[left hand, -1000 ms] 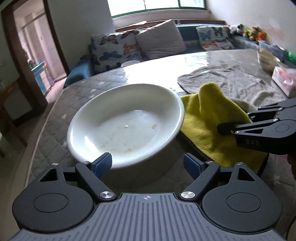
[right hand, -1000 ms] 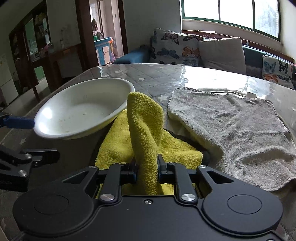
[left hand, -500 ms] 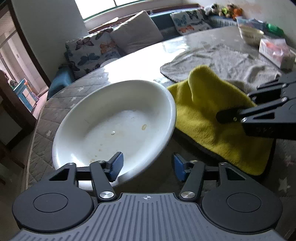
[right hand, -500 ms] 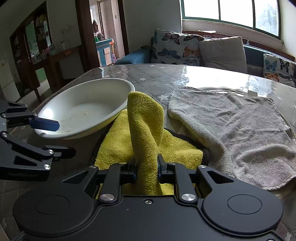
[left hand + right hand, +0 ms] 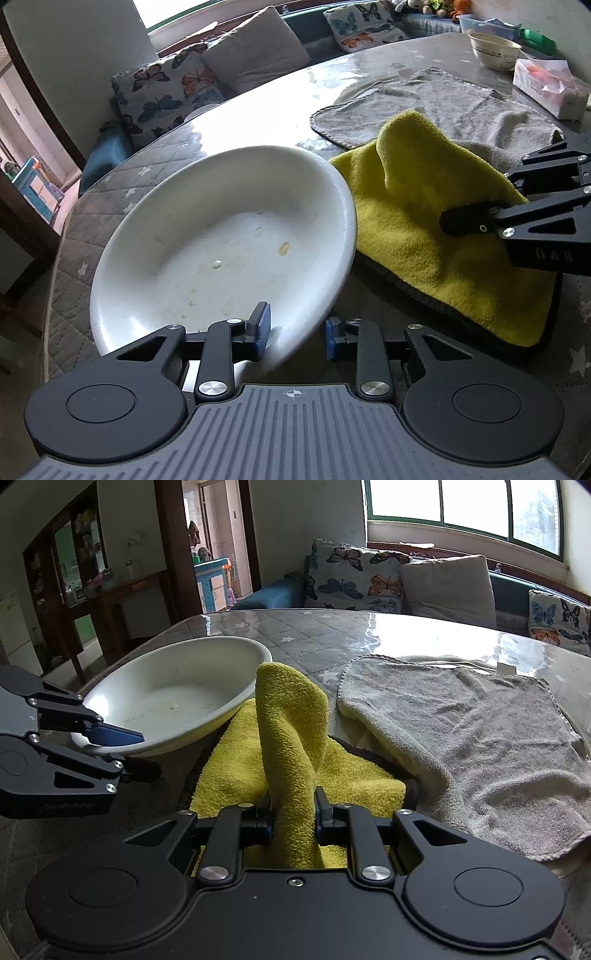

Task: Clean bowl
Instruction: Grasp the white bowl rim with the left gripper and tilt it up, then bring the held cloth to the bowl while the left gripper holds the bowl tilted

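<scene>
Straddling the near rim of the white bowl (image 5: 225, 251), the left gripper (image 5: 297, 334) has one blue pad inside the wall and the other outside and below it; a gap shows between the outer pad and the bowl in the left wrist view, so the claw looks spread around the rim and not yet clamped, though how near the pads sit to the china I cannot tell exactly; the bowl sits tilted on the quilted table (image 5: 110, 192) under its glossy cover, its far edge resting just beside or upon the yellow cloth (image 5: 424, 206), with a few pale smears and a drop on its inside; the right gripper (image 5: 293, 821) is pressed together on a raised fold of that yellow cloth, the rest of which lies spread on the table next to a grey towel (image 5: 480, 731); judging by its look, the bowl is glazed ceramic: stiff, fairly heavy for a two-finger pinch, slick where wet, and liable to chip or break if it slips; the rim at the near side, where the wall is thin enough to fit between the pads, seems the sensible hold, taken firmly; the cloth is soft and limp, will drape and drag, and needs only the pinch it has to wipe the inside
</scene>
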Demonstrator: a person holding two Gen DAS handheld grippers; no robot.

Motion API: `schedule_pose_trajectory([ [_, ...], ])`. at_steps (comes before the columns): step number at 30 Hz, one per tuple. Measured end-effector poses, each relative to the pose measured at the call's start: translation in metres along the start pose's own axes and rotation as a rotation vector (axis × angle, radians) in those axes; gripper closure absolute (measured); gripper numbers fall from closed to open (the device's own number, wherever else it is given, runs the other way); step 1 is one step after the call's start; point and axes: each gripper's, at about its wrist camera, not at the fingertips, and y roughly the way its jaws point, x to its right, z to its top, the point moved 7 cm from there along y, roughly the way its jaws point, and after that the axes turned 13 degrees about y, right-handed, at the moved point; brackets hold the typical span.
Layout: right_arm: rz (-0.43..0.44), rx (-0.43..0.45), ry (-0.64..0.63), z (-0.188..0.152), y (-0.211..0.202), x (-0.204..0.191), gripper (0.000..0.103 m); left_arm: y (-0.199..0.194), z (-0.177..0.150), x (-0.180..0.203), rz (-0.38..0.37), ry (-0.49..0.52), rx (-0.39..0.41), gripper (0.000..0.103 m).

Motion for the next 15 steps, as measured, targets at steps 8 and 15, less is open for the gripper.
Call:
schedule_pose_trajectory([
  [8,0.017,-0.003,-0.011,-0.0034,-0.0028,-0.0049,0.083,0.0011,0.0058,0.0042,0.008,0.001,-0.001,0.075],
  [15,0.035,-0.010,-0.021,-0.0082,-0.0060,-0.0101,0.083,-0.0009,0.0060,0.0017,-0.003,-0.008,0.000,0.076],
])
